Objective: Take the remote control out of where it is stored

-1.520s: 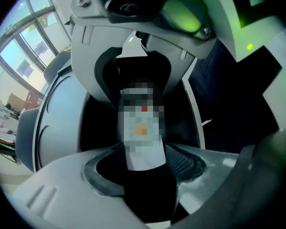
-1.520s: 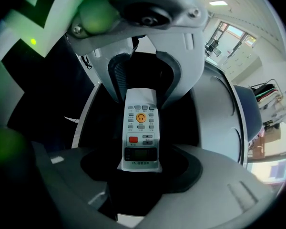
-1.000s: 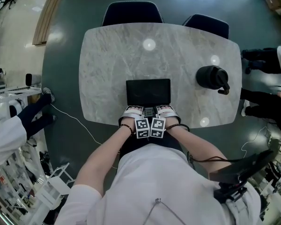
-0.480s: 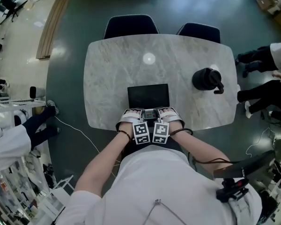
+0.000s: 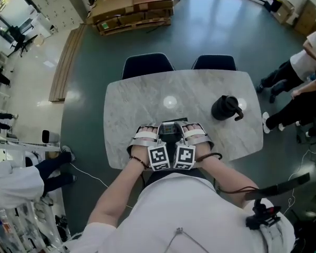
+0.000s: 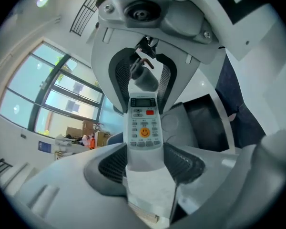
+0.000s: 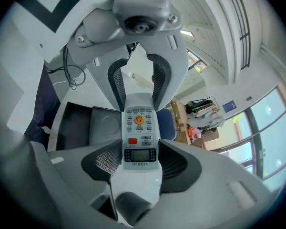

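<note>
Remote control (image 5: pixel 170 128) has lifted off its box (image 6: pixel 205 123), left tongs (image 6: pixel 145 161) and right tongs (image 7: pixel 139 163) clamping its ends; removal looks done.

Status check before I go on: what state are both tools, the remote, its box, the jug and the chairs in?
left tool: shut on the remote control's button end.
right tool: shut on its display end.
remote control: gripped at both ends, out of the box.
storage box: open.
black jug: upright on the table.
chairs: pushed in at the far side.
</note>
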Demonstrator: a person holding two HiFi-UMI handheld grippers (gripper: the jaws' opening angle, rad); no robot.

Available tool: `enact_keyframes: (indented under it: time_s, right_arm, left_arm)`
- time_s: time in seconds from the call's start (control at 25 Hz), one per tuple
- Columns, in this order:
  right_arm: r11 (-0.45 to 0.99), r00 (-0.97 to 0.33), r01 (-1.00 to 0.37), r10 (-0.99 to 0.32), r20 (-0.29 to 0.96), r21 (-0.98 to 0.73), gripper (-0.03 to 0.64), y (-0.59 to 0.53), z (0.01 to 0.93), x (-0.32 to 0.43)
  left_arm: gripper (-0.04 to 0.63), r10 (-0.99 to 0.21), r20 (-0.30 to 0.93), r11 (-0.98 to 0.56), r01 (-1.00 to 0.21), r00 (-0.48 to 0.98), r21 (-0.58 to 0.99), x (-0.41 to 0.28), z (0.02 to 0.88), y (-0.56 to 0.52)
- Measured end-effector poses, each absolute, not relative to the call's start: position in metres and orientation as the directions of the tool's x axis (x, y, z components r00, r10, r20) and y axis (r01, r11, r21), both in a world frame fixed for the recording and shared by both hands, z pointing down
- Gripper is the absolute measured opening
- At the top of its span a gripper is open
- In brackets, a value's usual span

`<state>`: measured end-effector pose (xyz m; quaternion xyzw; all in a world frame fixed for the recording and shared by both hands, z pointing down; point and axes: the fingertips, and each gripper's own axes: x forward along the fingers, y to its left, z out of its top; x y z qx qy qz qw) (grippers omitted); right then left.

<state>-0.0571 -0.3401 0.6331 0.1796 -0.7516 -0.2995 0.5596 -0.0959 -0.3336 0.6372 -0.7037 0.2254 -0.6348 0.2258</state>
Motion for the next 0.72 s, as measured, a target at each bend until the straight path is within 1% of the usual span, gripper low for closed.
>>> enact_keyframes:
  time_s: [0.28,0.36,0.52,0.72]
  right_arm:
    - [0.644,-0.318,0.029,-0.719,0.618,0.764,0.264,-0.354,0.552,-0.07]
    - [0.636,-0.318,0.027,-0.726,0.609,0.772,0.264,-0.359,0.547,-0.066]
    - [0.627,-0.313,0.02,-0.736,0.601,0.779,0.264,-0.359,0.547,-0.063]
    - [0.628,-0.303,0.023,-0.737,0.604,0.778,0.264,-0.356,0.547,-0.069]
  left_arm:
    - [0.242,-0.716,0.693,-0.697,-0.047,0.087,-0.715,-0.108,0.559,-0.351]
    - [0.242,-0.719,0.688,-0.695,-0.064,0.099,-0.716,-0.102,0.55,-0.354]
    - [0.241,-0.722,0.686,-0.691,-0.046,0.091,-0.721,-0.102,0.55,-0.354]
    - [0.241,-0.719,0.687,-0.694,-0.051,0.102,-0.718,-0.106,0.553,-0.351]
